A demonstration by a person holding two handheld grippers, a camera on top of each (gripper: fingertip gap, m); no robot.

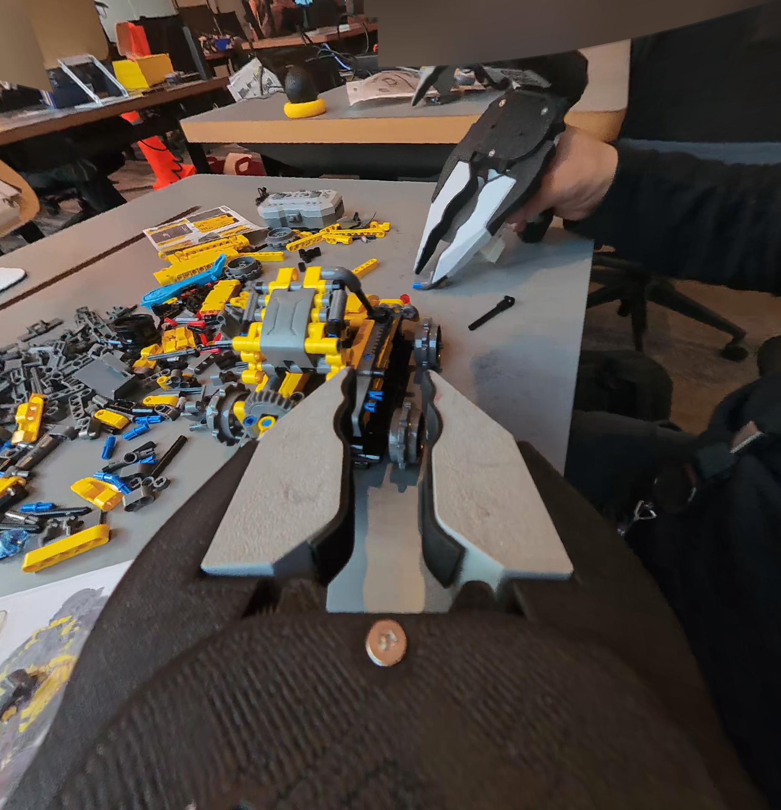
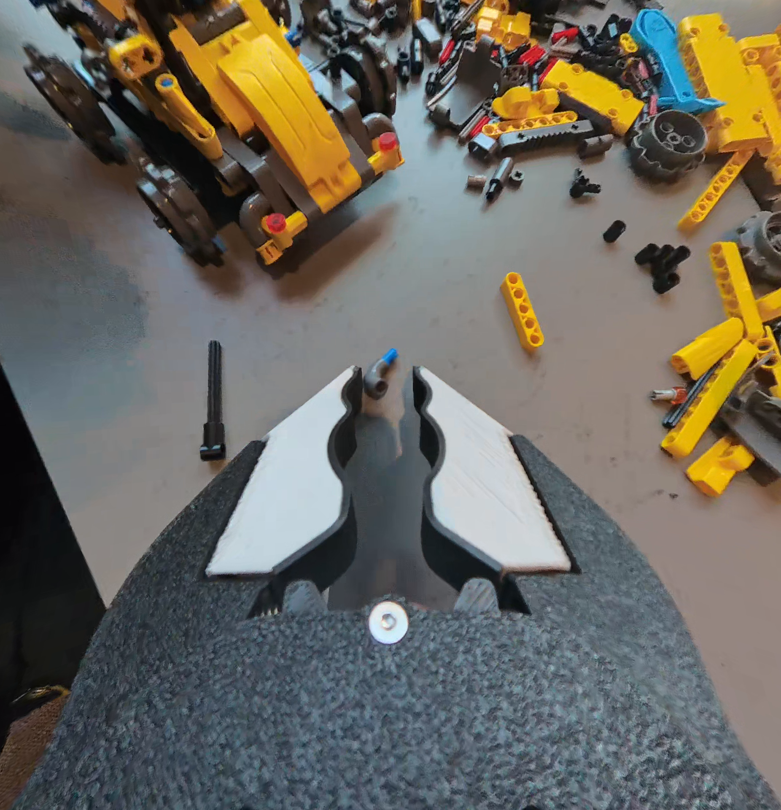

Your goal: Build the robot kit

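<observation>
Grey table [image 1: 524, 372] in front, a second grey-topped table [image 1: 257, 116] behind it, then long brown desks [image 1: 95, 111] crowded with clutter. Orange traffic cone [image 1: 161, 160] on the floor between them. Black swivel chair base [image 1: 669, 307] at right, on brownish carpet.

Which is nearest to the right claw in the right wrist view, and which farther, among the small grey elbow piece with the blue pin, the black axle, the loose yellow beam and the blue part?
1. Grey elbow piece, between the right claw's tips.
2. Black axle, to its left.
3. Yellow beam, ahead to the right.
4. Blue part, far off at the upper right.
</observation>
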